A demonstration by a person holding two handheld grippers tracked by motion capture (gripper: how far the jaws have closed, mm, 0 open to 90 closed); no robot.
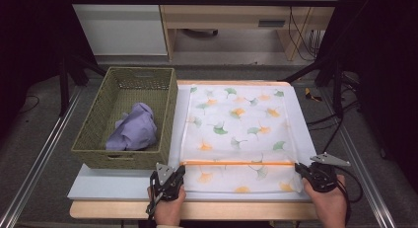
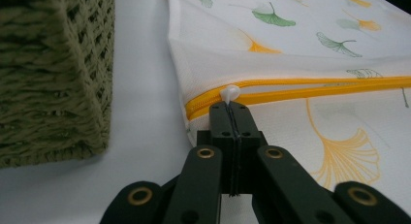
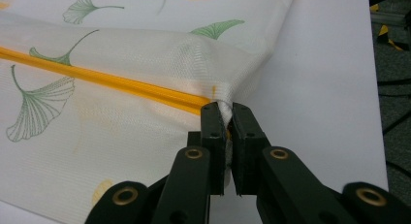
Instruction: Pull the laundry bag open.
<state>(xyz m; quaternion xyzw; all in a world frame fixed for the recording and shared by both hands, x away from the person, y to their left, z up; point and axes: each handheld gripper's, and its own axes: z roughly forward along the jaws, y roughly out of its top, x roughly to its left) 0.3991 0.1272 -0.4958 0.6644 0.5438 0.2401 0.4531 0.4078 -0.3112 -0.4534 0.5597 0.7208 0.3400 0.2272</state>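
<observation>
The white mesh laundry bag (image 1: pixel 241 134) with ginkgo leaves lies flat on my table (image 1: pixel 123 186), just right of the woven basket (image 1: pixel 98 124) holding a lilac cloth (image 1: pixel 135 129). It looks light, soft and floppy, so I judge edges and hardware the best holds. Its orange zipper (image 1: pixel 239 163) runs left to right near my edge. My right gripper (image 3: pixel 225 115) is clamped on the bag's right corner; my left gripper (image 2: pixel 234 107) is closed on the white zipper pull (image 2: pixel 230 93)

We see the black two-jaw left gripper (image 1: pixel 173 174) pressed closed and the black right gripper (image 1: pixel 304 171) pinched closed, each held by a hand.
</observation>
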